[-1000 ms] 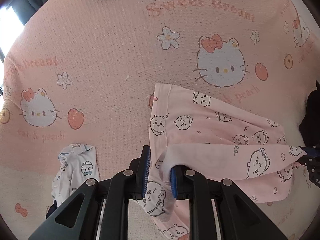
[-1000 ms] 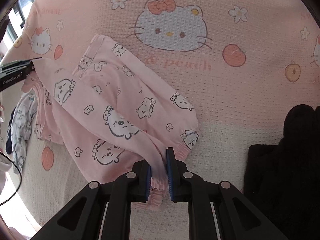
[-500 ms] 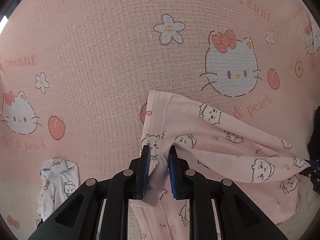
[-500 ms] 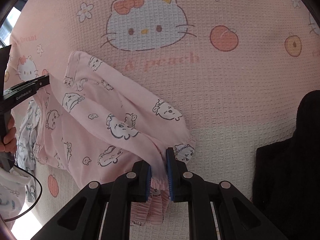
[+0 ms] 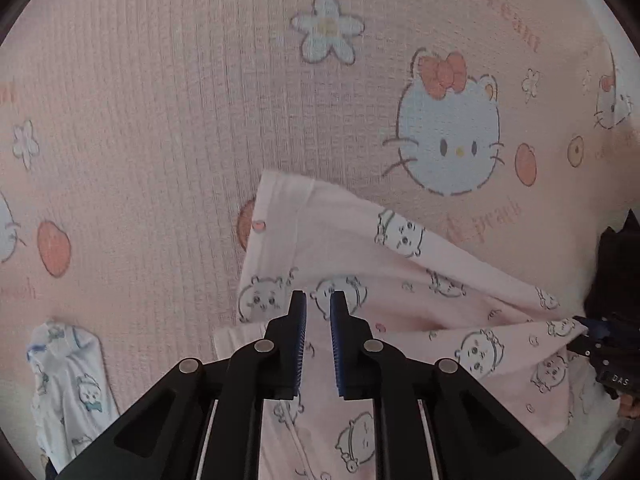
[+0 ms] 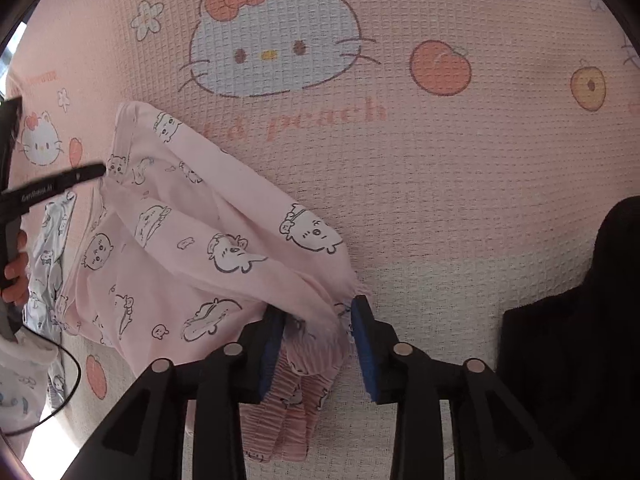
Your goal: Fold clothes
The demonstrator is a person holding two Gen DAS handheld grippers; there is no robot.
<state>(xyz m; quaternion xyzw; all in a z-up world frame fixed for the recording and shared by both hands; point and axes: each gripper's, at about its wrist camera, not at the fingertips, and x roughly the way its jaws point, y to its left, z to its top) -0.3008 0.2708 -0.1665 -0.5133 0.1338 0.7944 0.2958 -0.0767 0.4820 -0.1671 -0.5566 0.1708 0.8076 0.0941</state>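
Right gripper point(image 6: 316, 312) jaws are opening, ribbed cuff point(image 6: 292, 384) of the pink pyjama top point(image 6: 180, 248) loose between them, not pinched now. Left gripper point(image 5: 318, 304) is nearly closed (whether it pinches cloth I cannot tell). The top lies folded on the cat-print blanket point(image 6: 440, 184). To do it well: lift the right gripper clear without dragging the cuff, keep the fold flat.

pink cartoon-cat blanket point(image 5: 160, 120) bears pink pyjamas point(image 5: 400, 272), white garment point(image 5: 68, 392), black clothing point(image 6: 580, 320).

Three garments point(image 6: 192, 248), one blanket point(image 6: 440, 184)
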